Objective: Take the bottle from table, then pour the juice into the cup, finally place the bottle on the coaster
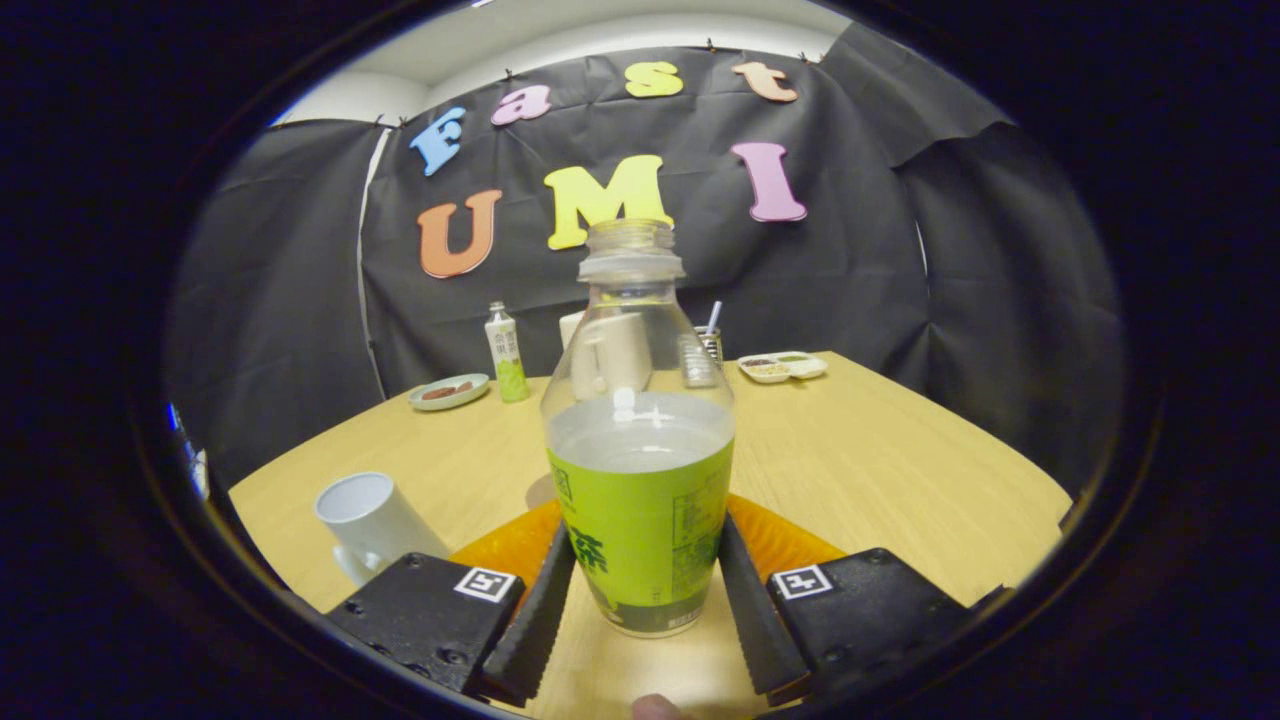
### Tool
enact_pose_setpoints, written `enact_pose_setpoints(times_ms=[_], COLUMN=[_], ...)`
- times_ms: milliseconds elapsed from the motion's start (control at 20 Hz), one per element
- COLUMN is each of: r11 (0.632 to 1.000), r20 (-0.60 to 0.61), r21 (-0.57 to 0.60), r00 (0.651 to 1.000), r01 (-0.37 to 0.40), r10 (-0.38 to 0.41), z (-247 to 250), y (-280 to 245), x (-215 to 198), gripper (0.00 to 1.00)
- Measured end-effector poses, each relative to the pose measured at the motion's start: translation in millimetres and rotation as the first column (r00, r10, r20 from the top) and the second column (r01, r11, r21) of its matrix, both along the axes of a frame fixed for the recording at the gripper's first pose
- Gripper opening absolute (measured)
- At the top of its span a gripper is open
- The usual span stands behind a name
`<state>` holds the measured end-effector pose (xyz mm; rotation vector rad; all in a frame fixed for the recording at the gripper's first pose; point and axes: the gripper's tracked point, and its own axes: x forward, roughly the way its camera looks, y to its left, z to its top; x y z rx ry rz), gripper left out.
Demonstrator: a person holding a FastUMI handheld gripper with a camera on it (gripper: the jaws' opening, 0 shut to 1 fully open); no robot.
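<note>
Both tongs (645,590) fingers clamp the bottle (640,470) upright over the orange coaster (780,540) on the wooden table (900,470).

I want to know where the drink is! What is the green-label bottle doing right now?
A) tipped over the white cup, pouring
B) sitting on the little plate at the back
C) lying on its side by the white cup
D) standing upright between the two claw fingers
D: the bottle stands upright, cap off, with the claw fingers against its two sides; the orange coaster shows behind its base, and the white cup sits off to one side.
</note>
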<state>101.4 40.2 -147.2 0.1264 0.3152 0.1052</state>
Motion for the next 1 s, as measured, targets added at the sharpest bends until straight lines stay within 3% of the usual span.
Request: enact_pose_setpoints(times_ms=[250, 550, 800, 1000], r11=[0.992, 0.951, 0.854, 0.777], r20=[0.024, 0.049, 0.069, 0.068], r21=[-0.119, -0.3, -0.517, -0.628], r00=[0.999, 0.995, 0.992, 0.993], r01=[-0.042, -0.07, -0.056, -0.036], r10=[0.045, 0.089, 0.107, 0.101], z=[19.9, 38.8, 53.6, 57.2], y=[6.8, 16.7, 19.2, 19.8], x=[-6.6, -10.8, -11.1, -11.5], gripper=[0.77, 0.76, 0.76, 0.76])
